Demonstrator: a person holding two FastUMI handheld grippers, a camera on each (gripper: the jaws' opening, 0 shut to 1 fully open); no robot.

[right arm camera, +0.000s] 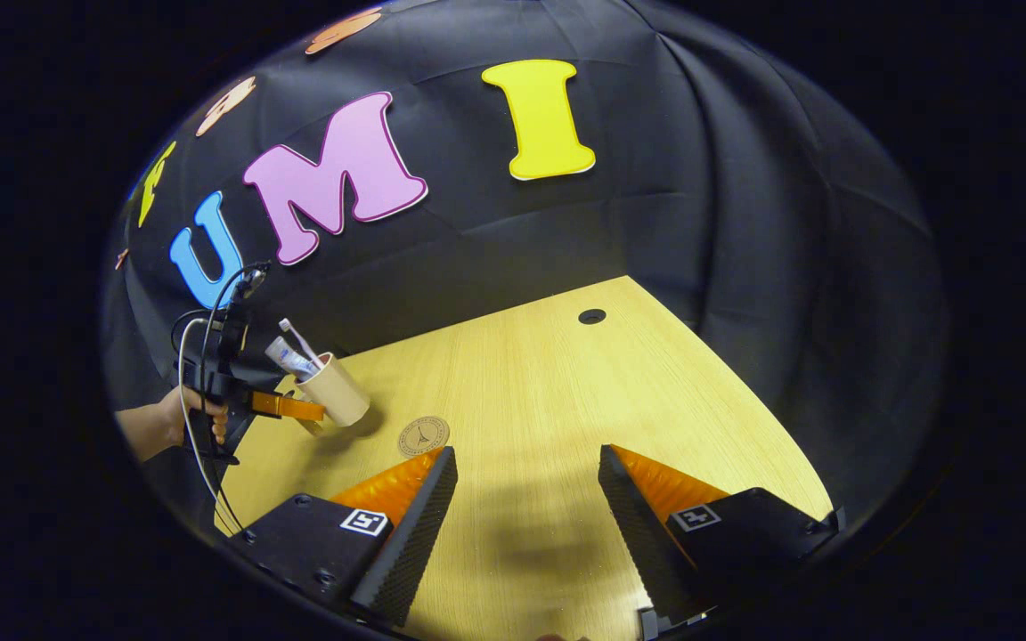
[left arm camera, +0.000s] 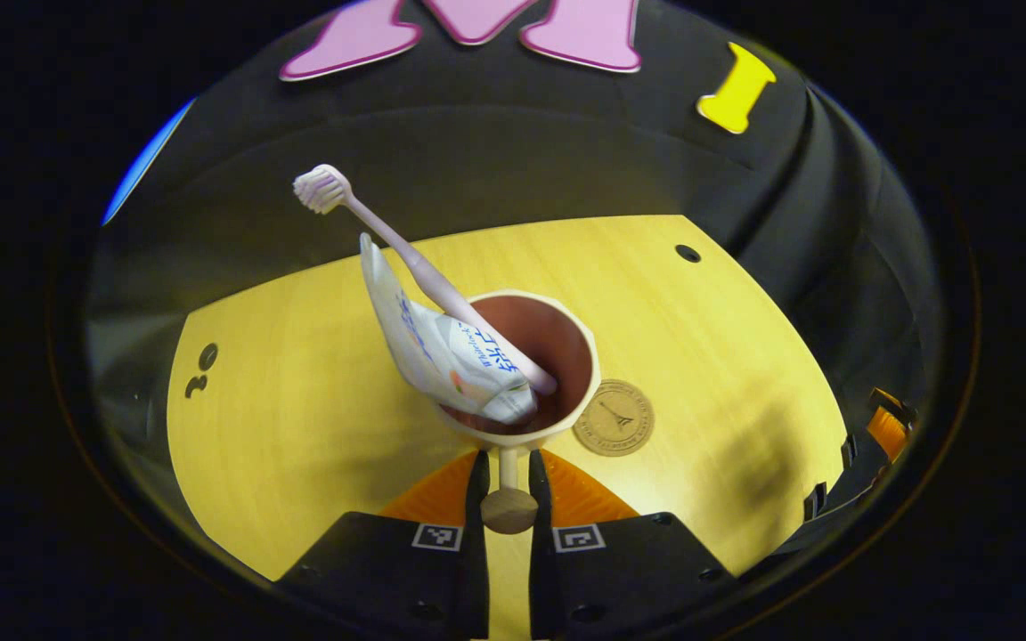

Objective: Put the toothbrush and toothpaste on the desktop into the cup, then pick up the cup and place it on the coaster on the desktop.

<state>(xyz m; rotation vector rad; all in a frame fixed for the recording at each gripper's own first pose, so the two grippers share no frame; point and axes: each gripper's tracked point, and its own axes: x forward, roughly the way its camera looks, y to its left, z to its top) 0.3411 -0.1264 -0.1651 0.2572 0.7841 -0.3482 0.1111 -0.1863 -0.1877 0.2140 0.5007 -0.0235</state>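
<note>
A beige cup (left arm camera: 557, 425) with a dark inside holds a pale pink toothbrush (left arm camera: 406, 258) and a white toothpaste tube (left arm camera: 437, 352), both leaning out to the left. My left gripper (left arm camera: 507, 485) is shut on the cup's handle (left arm camera: 508, 509). In the right gripper view the cup (right arm camera: 337, 392) hangs tilted just above the wooden table (right arm camera: 522, 392), held by the left gripper (right arm camera: 286, 406) and a hand (right arm camera: 166, 423). A round brown coaster (left arm camera: 614, 417) lies on the table just right of the cup, also seen as the coaster (right arm camera: 424, 436). My right gripper (right arm camera: 526, 485) stands open over bare wood.
The table (left arm camera: 299, 392) has a cable hole (left arm camera: 688, 253) near the back and two small holes (left arm camera: 203, 369) at the left. The black cloth wall (right arm camera: 655, 223) closes the back and right sides. The right gripper (left arm camera: 883, 432) shows at the far right edge.
</note>
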